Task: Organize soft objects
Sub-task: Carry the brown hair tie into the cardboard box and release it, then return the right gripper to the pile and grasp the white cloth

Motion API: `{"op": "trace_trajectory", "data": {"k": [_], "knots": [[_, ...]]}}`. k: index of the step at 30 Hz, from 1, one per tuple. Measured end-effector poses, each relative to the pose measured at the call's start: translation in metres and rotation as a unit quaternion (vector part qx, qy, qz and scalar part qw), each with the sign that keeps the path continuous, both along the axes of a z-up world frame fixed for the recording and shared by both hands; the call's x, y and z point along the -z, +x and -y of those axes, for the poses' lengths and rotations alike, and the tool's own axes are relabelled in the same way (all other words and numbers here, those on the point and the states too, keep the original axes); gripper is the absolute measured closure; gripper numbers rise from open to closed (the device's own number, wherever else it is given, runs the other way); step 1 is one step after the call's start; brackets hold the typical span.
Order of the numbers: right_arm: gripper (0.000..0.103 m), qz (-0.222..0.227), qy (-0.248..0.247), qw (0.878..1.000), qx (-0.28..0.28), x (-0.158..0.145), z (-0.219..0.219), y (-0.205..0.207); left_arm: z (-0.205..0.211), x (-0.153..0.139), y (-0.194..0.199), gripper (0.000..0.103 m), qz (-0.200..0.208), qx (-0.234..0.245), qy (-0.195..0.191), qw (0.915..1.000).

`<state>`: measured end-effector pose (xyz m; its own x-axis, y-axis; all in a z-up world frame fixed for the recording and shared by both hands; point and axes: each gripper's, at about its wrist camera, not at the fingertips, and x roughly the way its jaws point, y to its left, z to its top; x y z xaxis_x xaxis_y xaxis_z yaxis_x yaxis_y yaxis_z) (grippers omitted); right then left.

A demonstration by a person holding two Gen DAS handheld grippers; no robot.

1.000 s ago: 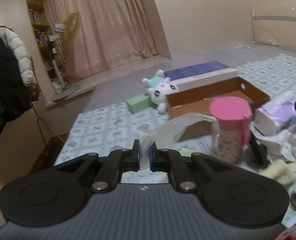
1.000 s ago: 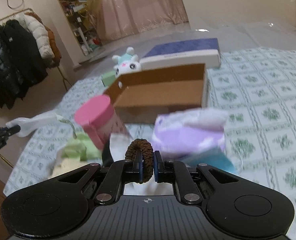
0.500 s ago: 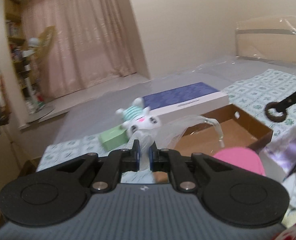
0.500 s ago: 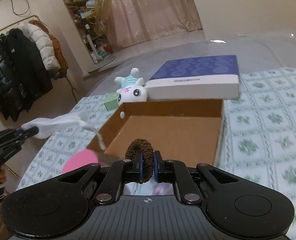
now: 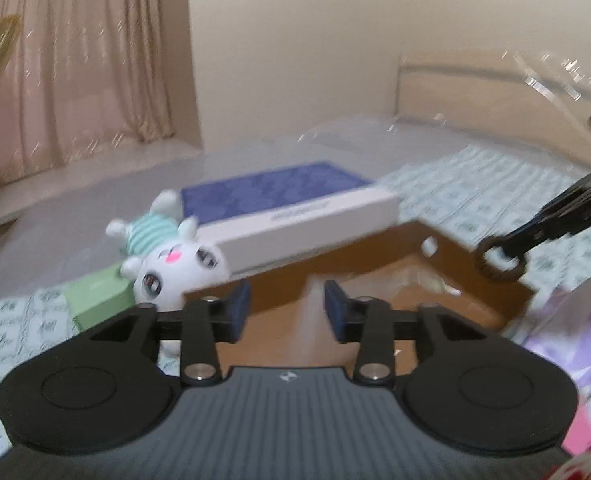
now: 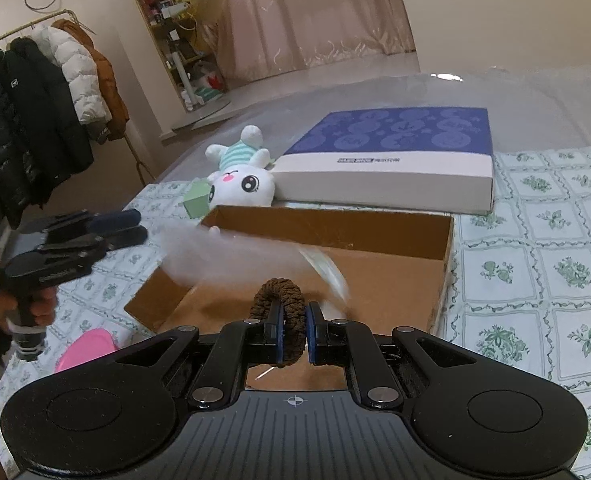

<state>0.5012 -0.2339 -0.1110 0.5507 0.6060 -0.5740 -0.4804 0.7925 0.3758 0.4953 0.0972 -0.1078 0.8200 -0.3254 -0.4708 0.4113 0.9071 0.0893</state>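
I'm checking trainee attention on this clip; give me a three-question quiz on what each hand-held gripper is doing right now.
1. True or false: the right hand-held gripper is shut on a brown hair tie.
2. What lies directly ahead of the left hand-held gripper? A) cardboard box B) coat rack C) fan
3. Fill in: the white plush toy lies beside the ___-topped flat box.

Key: 1 true; 2 A; 3 blue.
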Motion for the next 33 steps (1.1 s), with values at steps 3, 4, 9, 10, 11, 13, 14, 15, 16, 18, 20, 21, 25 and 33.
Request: {"op": "trace_trajectory", "data": {"k": [3, 4, 9, 10, 11, 13, 14, 15, 16, 18, 20, 21, 25, 33], "knots": [[0.092, -0.002, -0.01, 1.0, 0.001, 0.004, 0.002, 0.002, -0.005, 0.012, -0.002, 0.064, -0.01, -0.016, 0.013, 0.9998], [0.092, -0.004, -0.011, 1.0, 0.001, 0.006, 0.002, 0.003, -0.008, 0.015, -0.004, 0.064, -0.012, -0.022, 0.014, 0.9996], [0.092, -0.004, -0.006, 1.0, 0.005, 0.006, -0.001, 0.006, -0.026, 0.018, -0.016, 0.064, -0.029, -0.055, 0.011, 0.998], [0.092, -0.004, -0.002, 1.0, 0.008, 0.005, -0.003, 0.007, -0.029, 0.017, -0.019, 0.064, -0.033, -0.061, 0.009, 0.9975], [0.088, -0.006, 0.003, 1.0, 0.013, 0.004, -0.003, 0.009, -0.033, 0.015, -0.022, 0.064, -0.038, -0.068, 0.006, 0.9969], [0.065, -0.01, 0.02, 1.0, 0.018, 0.003, -0.005, 0.014, -0.039, 0.014, -0.028, 0.063, -0.042, -0.082, 0.005, 0.9957], [0.043, -0.011, 0.028, 0.999, 0.024, 0.002, -0.005, 0.016, -0.042, 0.013, -0.032, 0.062, -0.043, -0.087, 0.008, 0.9952], [0.037, -0.007, 0.035, 0.999, 0.034, 0.0, -0.004, 0.016, -0.045, 0.012, -0.036, 0.062, -0.044, -0.092, 0.01, 0.9948], [0.036, -0.001, 0.037, 0.998, 0.043, -0.001, -0.003, 0.016, -0.047, 0.012, -0.04, 0.062, -0.045, -0.096, 0.013, 0.9942], [0.036, 0.001, 0.035, 0.998, 0.046, -0.005, -0.003, 0.016, -0.05, 0.011, -0.048, 0.061, -0.048, -0.105, 0.017, 0.9932], [0.036, -0.001, 0.033, 0.998, 0.05, -0.007, 0.0, 0.014, -0.053, 0.01, -0.056, 0.061, -0.052, -0.115, 0.019, 0.9919], [0.036, -0.001, 0.028, 0.998, 0.051, -0.008, 0.002, 0.011, -0.055, 0.009, -0.062, 0.061, -0.054, -0.119, 0.018, 0.9913], [0.036, 0.003, 0.014, 0.998, 0.057, -0.013, 0.014, -0.007, -0.057, -0.001, -0.088, 0.061, -0.063, -0.137, 0.016, 0.9885], [0.036, 0.021, 0.023, 0.996, 0.085, -0.037, 0.056, -0.076, -0.057, -0.033, -0.158, 0.059, -0.072, -0.182, 0.004, 0.9806]]}}
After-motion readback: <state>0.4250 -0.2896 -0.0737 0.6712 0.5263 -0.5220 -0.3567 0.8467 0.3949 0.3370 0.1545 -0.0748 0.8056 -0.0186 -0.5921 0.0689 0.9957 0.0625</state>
